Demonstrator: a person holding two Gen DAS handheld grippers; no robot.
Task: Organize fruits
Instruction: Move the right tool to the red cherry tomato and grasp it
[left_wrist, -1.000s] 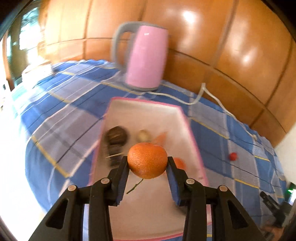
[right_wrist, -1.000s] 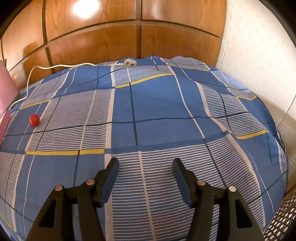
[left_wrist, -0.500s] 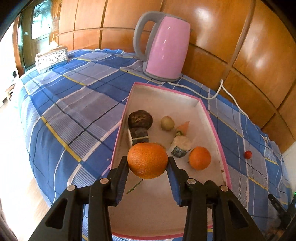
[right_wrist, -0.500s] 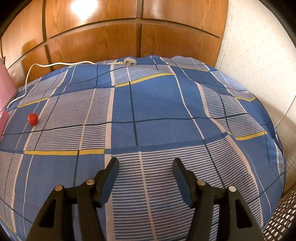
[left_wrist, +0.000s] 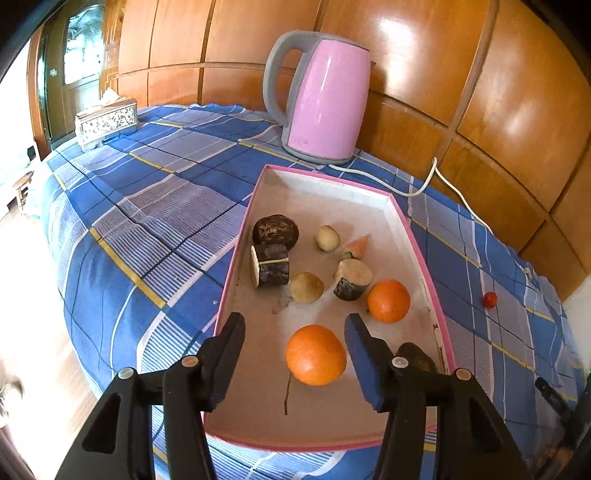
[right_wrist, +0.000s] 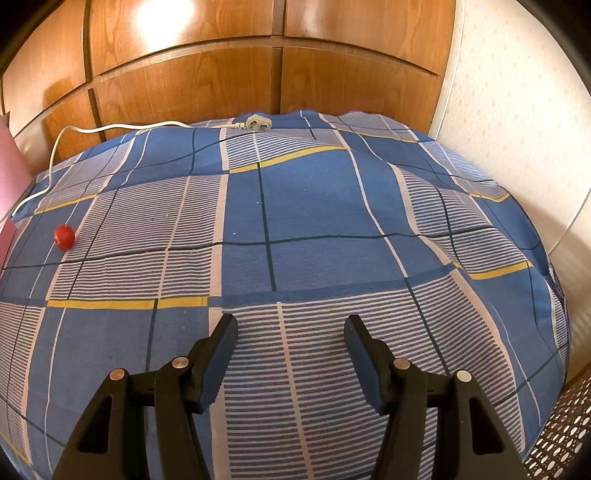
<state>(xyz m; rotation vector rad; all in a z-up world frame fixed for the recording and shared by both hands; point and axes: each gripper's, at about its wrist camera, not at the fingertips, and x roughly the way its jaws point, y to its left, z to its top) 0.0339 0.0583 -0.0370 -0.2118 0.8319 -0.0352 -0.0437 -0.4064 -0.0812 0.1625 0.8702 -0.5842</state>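
Note:
An orange (left_wrist: 316, 355) lies on the floor of the pink-rimmed white tray (left_wrist: 424, 243), between the fingers of my left gripper (left_wrist: 295, 328), whose jaws are opening and no longer touch it. Farther in the tray sit a second orange (left_wrist: 388, 301), dark cut chunks (left_wrist: 271, 264), pale round fruits (left_wrist: 306, 287) and a carrot tip (left_wrist: 357, 246). A small red fruit (left_wrist: 489, 299) rests on the checked cloth right of the tray; the right wrist view shows the red fruit (right_wrist: 64, 236) at far left. My right gripper (right_wrist: 290, 332) hangs open over bare cloth.
A pink kettle (left_wrist: 325, 98) stands behind the tray, its white cord (left_wrist: 439, 181) trailing to a plug (right_wrist: 258, 123) by the wooden wall panels. A patterned tissue box (left_wrist: 106, 122) sits at the cloth's far left. A dark item (left_wrist: 415, 356) lies behind the left gripper's right finger.
The left gripper carried the orange lower over the tray, then its jaws spread and the orange dropped onto the tray floor. The right gripper stayed still and open.

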